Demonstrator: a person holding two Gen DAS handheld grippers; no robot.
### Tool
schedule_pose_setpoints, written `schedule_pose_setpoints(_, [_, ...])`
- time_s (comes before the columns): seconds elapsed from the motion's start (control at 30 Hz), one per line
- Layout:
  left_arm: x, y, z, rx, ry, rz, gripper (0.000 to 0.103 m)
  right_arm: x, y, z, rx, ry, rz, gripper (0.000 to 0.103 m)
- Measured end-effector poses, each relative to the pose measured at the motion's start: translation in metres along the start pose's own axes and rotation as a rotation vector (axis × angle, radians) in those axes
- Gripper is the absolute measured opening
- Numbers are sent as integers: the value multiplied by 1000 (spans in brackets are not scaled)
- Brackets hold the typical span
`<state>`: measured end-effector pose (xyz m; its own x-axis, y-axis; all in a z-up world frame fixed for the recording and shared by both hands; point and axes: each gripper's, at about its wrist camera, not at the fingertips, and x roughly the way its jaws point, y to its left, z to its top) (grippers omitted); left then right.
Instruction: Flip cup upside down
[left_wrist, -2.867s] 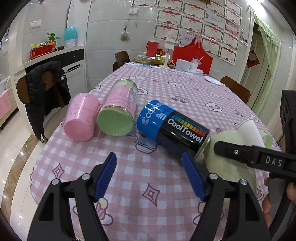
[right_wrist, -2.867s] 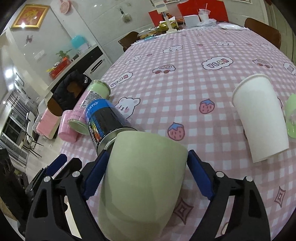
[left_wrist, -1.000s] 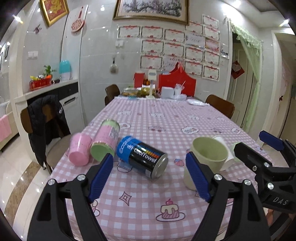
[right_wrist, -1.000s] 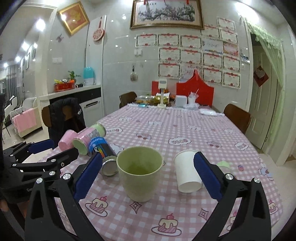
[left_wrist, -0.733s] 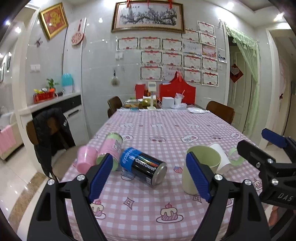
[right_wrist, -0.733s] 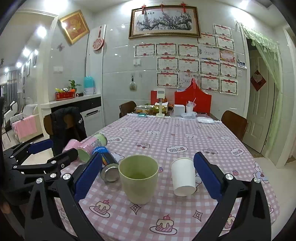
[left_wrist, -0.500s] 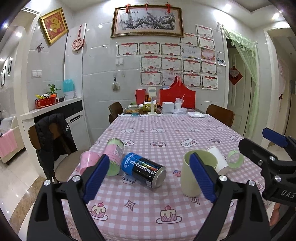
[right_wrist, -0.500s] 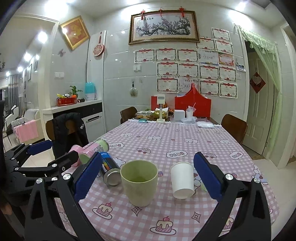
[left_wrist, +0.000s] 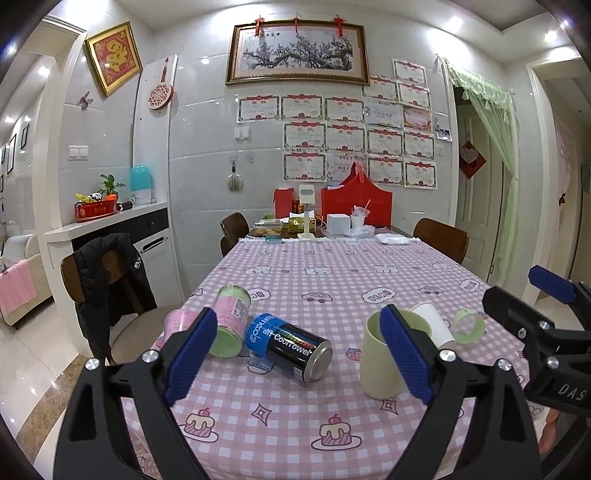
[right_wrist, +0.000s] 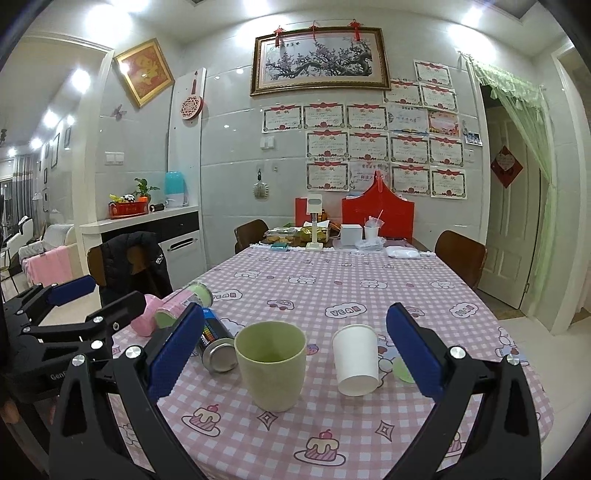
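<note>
Cup (right_wrist: 271, 365) upright on table (right_wrist: 369, 295), mouth up. Right gripper (right_wrist: 291, 350) and left gripper (left_wrist: 295, 352) both wide, empty. Grip walls, not rim, before turning.

Black hand-held gripper (right_wrist: 295, 362) frames, ribbed blue pads (right_wrist: 173, 354), silver screws, white lettering

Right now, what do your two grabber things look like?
The left tongs and right tongs look alike: black plastic arms forking into a V, with silver screws. Each fingertip has a ridged blue pad. White letters reading DAS mark the right one's side. No cables or sleeves show.
</note>
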<state>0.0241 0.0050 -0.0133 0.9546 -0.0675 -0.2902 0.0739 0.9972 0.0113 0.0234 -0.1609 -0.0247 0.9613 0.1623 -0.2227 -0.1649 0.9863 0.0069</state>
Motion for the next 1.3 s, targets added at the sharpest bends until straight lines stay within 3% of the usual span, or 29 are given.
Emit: schedule_pose_setpoints(1.3, [-7,-9,-1,48,-45,42,90,5,7,-7,1,19,5,95])
